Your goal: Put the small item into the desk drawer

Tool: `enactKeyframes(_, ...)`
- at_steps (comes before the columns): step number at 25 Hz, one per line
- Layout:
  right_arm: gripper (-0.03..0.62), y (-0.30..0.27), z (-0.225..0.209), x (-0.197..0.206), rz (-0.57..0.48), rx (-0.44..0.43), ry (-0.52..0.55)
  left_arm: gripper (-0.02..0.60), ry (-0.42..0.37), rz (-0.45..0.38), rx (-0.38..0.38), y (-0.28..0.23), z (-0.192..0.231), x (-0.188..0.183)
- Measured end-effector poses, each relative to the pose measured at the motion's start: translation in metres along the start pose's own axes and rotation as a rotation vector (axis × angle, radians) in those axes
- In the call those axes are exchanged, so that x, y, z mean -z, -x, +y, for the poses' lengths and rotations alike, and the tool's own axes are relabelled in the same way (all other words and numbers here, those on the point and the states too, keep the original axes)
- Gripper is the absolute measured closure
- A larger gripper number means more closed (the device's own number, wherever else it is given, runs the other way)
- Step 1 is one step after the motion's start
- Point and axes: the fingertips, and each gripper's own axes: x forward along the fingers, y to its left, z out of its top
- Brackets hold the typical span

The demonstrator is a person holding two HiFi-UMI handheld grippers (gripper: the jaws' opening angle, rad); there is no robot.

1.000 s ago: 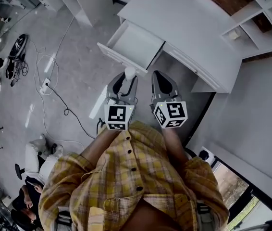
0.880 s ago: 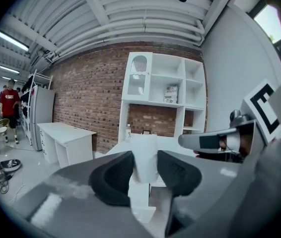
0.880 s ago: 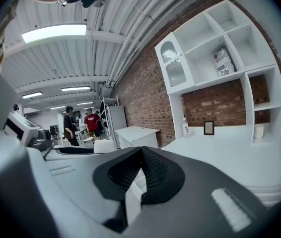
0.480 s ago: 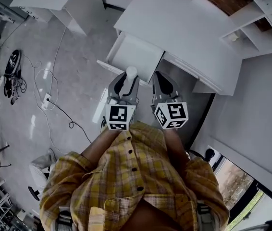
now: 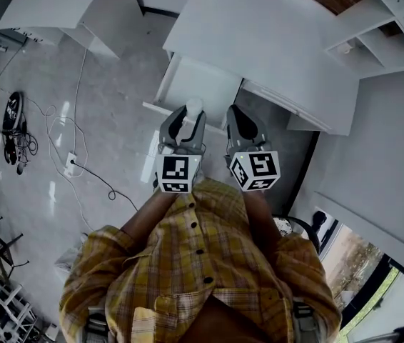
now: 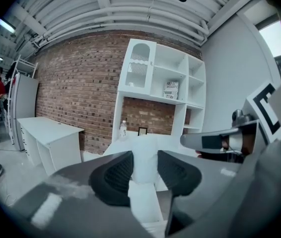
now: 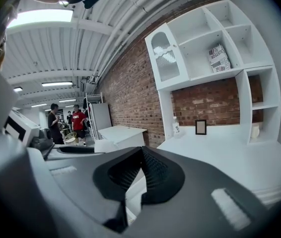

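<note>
Left tool holds the item at the open drawer.
Left tool [image 5: 187,120] has its jaws wide and its pads clamped on the white item [image 5: 195,106] (which pokes out past the tips). Right tool [image 5: 239,120] is just beside it, jaws together and empty. The drawer [image 5: 202,84] juts from the table [image 5: 259,34], just ahead of both tools. From the head view, the item overlaps the drawer's front rim, not inside.

Studio-like lab staged as an office: white desk [image 5: 273,41] against bare brick wall [image 6: 76,83], shelf unit [image 6: 160,71] above desk, loose cables [image 5: 88,171] on grey floor [image 5: 116,106] left of desk.
</note>
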Motion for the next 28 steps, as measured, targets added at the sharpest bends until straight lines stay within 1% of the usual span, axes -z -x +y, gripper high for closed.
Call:
enactKeyframes(7,0.595,-0.021,-0.014,0.005,0.025,0.040,-0.018,0.416,0.030,0.054,0.010,-0.028,0.017,0.009)
enactKeyframes(9,0.595,-0.024,-0.020,0.008,0.036,0.049,-0.026,0.416,0.049,0.070,0.012,-0.035,0.019,0.012)
enactKeyframes(11,0.595,-0.026,-0.027,0.012,0.042,0.058,-0.039,0.416,0.052,0.087,0.013,-0.041,0.019,0.017)
enactKeyframes(14,0.595,-0.029,-0.037,0.019,0.048,0.066,-0.055,0.416,0.049,0.114,0.013,-0.052,0.021,0.031)
enactKeyframes(20,0.595,-0.042,-0.066,0.035,0.060,0.068,-0.079,0.416,0.052,0.140,-0.008,-0.089,0.028,0.052)
enactKeyframes(25,0.595,-0.056,-0.083,0.049,0.083,0.055,-0.085,0.416,0.059,0.192,-0.038,-0.112,0.031,0.073)
enactKeyframes(28,0.595,-0.067,-0.090,0.060,0.093,0.048,-0.086,0.416,0.053,0.242,-0.045,-0.128,0.033,0.092)
